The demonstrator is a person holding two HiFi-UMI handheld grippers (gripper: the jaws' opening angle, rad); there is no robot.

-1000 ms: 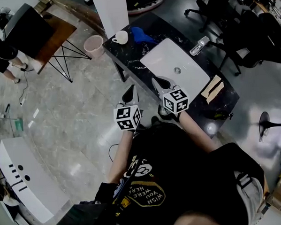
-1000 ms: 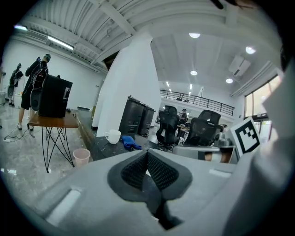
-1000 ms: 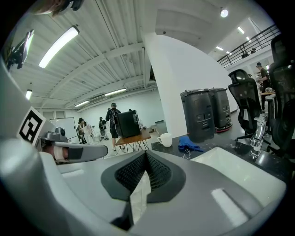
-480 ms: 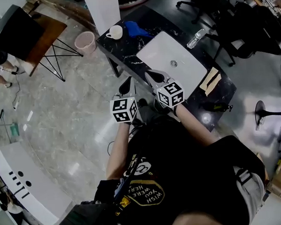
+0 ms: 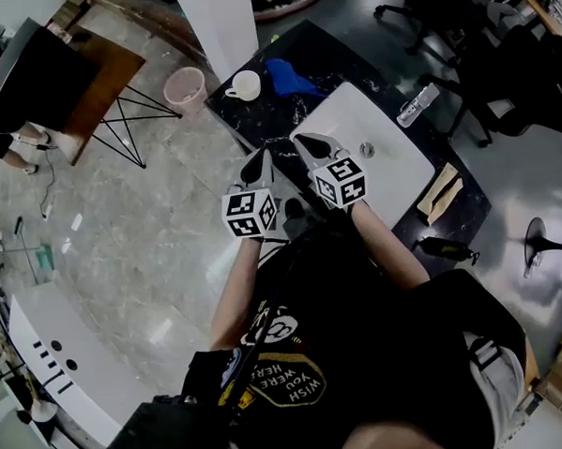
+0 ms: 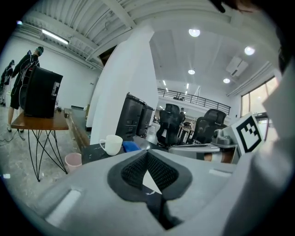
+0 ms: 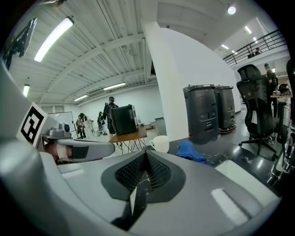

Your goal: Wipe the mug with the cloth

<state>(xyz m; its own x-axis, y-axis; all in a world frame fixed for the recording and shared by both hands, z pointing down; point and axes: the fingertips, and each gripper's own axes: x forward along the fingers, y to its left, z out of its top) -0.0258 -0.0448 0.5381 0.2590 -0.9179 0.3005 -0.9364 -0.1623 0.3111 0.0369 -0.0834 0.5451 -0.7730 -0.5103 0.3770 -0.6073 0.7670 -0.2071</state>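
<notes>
Beside a white pillar, the dark table holds mug and cloth.

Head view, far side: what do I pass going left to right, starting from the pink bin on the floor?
pink bin → mug → blue cloth → bottle

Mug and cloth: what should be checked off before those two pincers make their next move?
1. Mug upright on the dark table: ok.
2. Blue cloth lying free beside the mug: ok.
3. Left gripper ready to grasp: not ok, jaws shut, empty.
4. Right gripper ready to grasp: not ok, jaws shut, empty.
5. Grippers close to the cloth: not ok, both held short of it.
6. Dirt on the mug: cannot tell.
</notes>
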